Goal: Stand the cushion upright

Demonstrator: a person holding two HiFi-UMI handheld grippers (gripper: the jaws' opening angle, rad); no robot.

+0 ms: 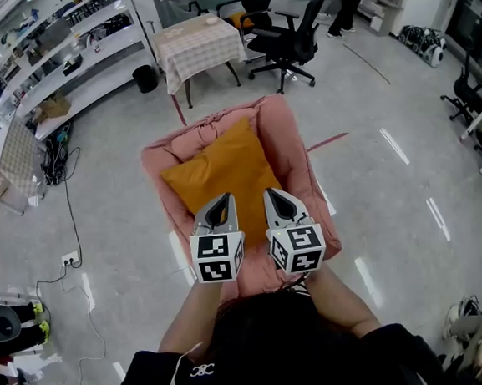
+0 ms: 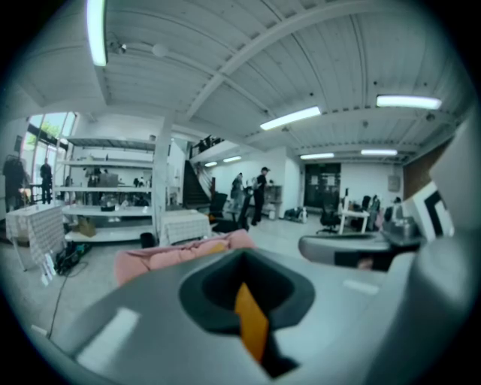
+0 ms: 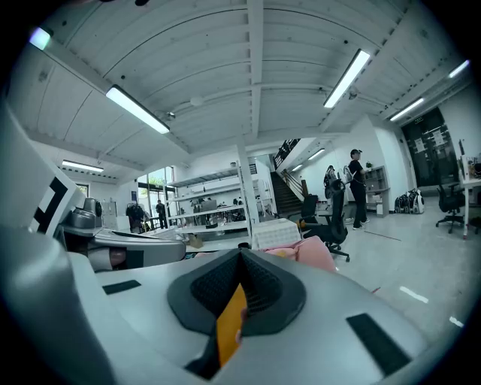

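Pinching the orange cushion [image 1: 222,168] along its near edge, with the cushion lying skewed, one corner pointing left, on a pink padded lounger [image 1: 290,133] set on the floor [image 1: 391,183]. Showing in the left gripper view as a sliver of orange cloth [image 2: 252,319] caught in the slit of the left gripper [image 1: 218,204], fingers clenched on it. Same with the right gripper [image 1: 278,197]: fingers closed tight on an orange fold [image 3: 229,323]. Held side by side, near each other but apart, marker cubes turned toward the person, both above the lounger's near end. Farther out, well apart from the lounger: a desk [image 1: 197,44] draped in checked cloth, a black office chair [image 1: 291,45] just beside that, and white shelving [image 1: 79,63] along the left of the head view.
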